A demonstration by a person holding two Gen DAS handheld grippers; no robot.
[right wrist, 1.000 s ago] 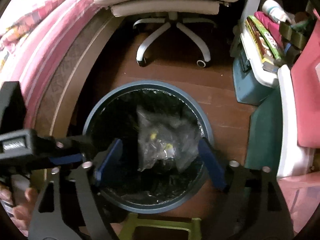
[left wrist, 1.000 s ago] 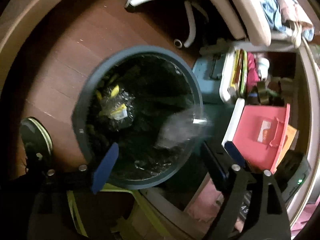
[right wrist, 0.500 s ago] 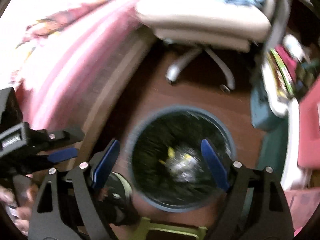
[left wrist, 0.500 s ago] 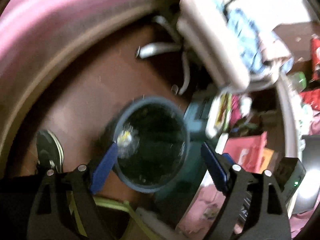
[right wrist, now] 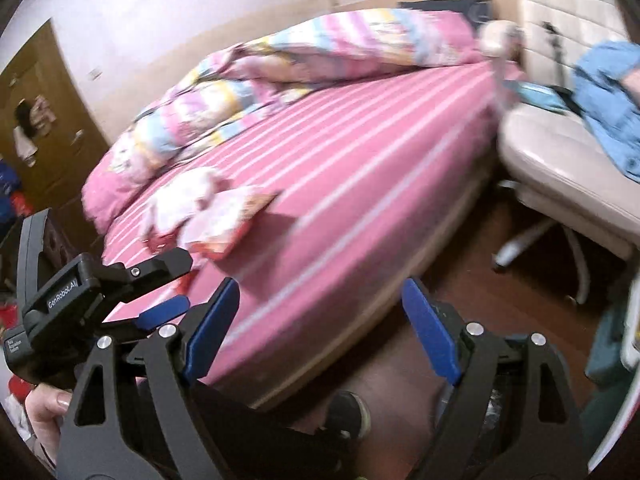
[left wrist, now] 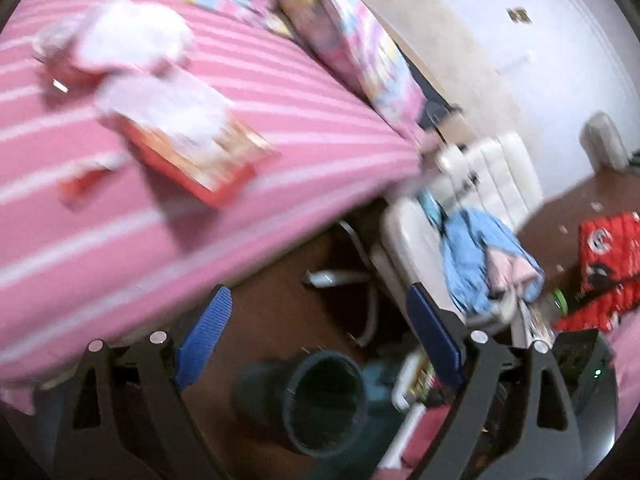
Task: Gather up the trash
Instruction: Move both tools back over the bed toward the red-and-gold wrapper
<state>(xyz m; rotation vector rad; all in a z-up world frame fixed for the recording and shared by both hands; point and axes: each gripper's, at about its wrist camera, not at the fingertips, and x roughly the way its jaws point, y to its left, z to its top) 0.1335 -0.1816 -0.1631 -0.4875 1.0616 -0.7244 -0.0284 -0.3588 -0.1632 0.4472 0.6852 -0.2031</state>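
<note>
Two grippers stood with their jaws wide apart and nothing between the blue pads. On the pink striped bed (left wrist: 168, 240), toward the left of the left wrist view, lay the trash: a crumpled white wrapper (left wrist: 132, 40) and, just beside it, a flat red-edged snack packet (left wrist: 188, 148), its long axis running from upper left down to lower right, one corner pointing toward the bed's edge. Both were blurred, so finer detail could not be told. Below them the left gripper (left wrist: 316, 336) had its jaws just opening a little further, empty. Between its fingers, low in the view, the dark bin (left wrist: 320, 400) stood on the wooden floor, its mouth tipped toward the camera. Right of it came the white office chair (left wrist: 492, 184) with blue clothing (left wrist: 476, 256) heaped on the seat. In the right wrist view the right gripper (right wrist: 320, 328) hung open over the bed's edge, with the packet up to its left and a shoe (right wrist: 352, 412) on the floor below.
</note>
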